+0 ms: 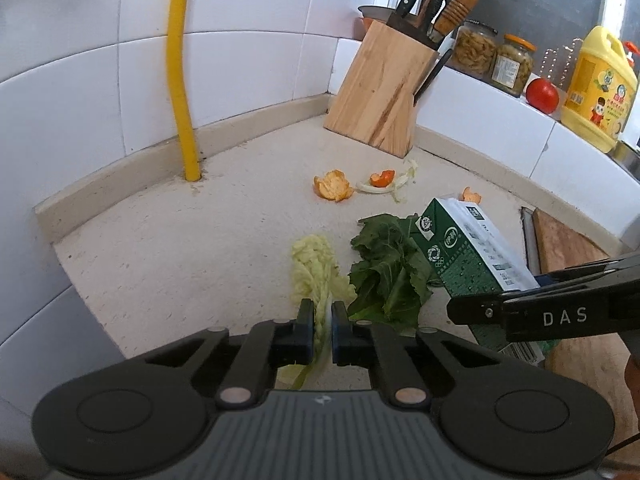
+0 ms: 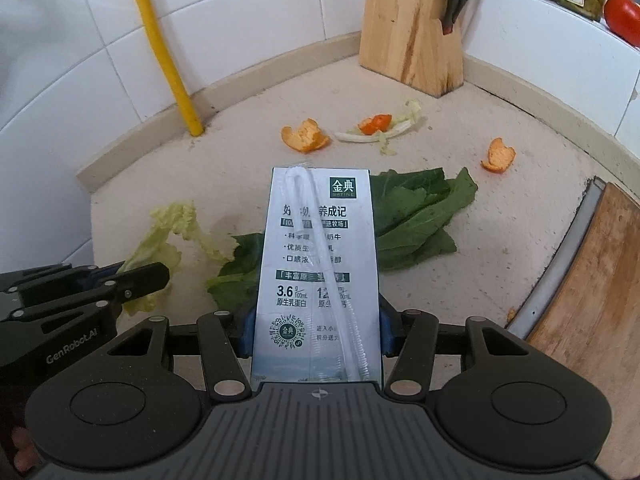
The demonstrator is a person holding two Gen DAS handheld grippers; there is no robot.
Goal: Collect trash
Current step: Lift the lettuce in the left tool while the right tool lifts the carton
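Note:
My left gripper (image 1: 322,309) is shut on the stem of a pale cabbage leaf (image 1: 312,268), which lies on the beige counter (image 1: 180,240). My right gripper (image 2: 314,320) is shut on a green-and-white milk carton (image 2: 318,264) with a straw taped to it, held above the counter. The carton (image 1: 468,248) and right gripper (image 1: 520,312) also show in the left wrist view. A dark green leaf (image 1: 388,268) lies between the cabbage leaf and the carton. Orange peels (image 1: 334,186) (image 1: 382,178) (image 1: 472,195) and a pale leaf scrap (image 1: 402,184) lie farther back.
A wooden knife block (image 1: 380,88) stands in the corner. A yellow pipe (image 1: 178,72) rises from the counter by the tiled wall. Jars (image 1: 476,48), a tomato (image 1: 542,95) and a yellow bottle (image 1: 598,88) sit on the ledge. A wooden cutting board (image 2: 592,292) lies at right.

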